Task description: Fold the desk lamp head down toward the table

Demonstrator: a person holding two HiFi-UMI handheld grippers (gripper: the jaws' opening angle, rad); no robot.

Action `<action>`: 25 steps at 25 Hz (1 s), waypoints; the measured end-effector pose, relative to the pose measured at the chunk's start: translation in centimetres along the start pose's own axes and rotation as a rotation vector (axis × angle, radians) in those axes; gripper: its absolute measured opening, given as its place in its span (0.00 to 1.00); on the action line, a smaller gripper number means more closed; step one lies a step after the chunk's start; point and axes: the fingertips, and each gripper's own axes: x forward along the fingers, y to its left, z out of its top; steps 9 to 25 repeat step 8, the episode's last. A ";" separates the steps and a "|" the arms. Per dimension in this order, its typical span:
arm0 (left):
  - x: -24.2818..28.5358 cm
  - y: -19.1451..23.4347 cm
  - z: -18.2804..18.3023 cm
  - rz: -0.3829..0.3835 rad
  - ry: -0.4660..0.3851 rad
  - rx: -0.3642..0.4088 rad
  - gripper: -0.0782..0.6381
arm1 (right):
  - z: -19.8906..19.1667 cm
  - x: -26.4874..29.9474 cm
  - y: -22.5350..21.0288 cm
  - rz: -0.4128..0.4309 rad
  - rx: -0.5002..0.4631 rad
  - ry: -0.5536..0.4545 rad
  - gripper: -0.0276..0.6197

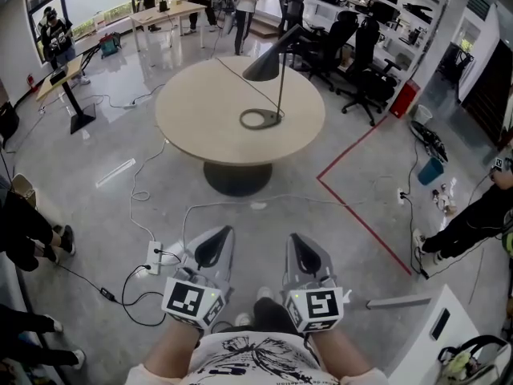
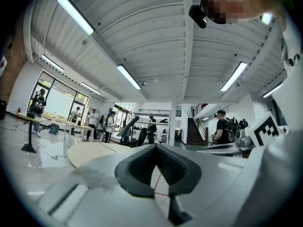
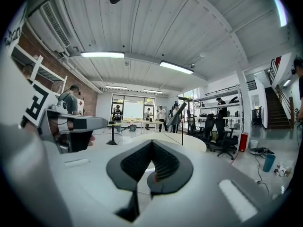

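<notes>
A black desk lamp stands on the round beige table [image 1: 192, 123], far ahead of me. Its ring base [image 1: 258, 119] lies flat, the thin stem [image 1: 280, 87] rises upright, and the cone head [image 1: 271, 61] tilts up to the left. My left gripper [image 1: 213, 249] and right gripper [image 1: 302, 253] are held side by side close to my body, well short of the table, both shut and holding nothing. The left gripper view shows the lamp head [image 2: 128, 126] small beyond the gripper [image 2: 155, 146]. In the right gripper view the lamp head [image 3: 179, 113] is above the gripper [image 3: 151, 142].
Floor cables and a white power strip [image 1: 154, 257] lie between me and the table. A red tape line [image 1: 361, 215] runs on the right. Black office chairs [image 1: 365, 70] stand behind the table. A person [image 1: 473, 215] crouches at the right; a white cabinet [image 1: 433, 327] is near right.
</notes>
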 end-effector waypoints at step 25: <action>-0.3 1.1 -0.6 0.017 0.010 -0.017 0.11 | -0.7 0.6 0.3 -0.003 0.000 0.014 0.05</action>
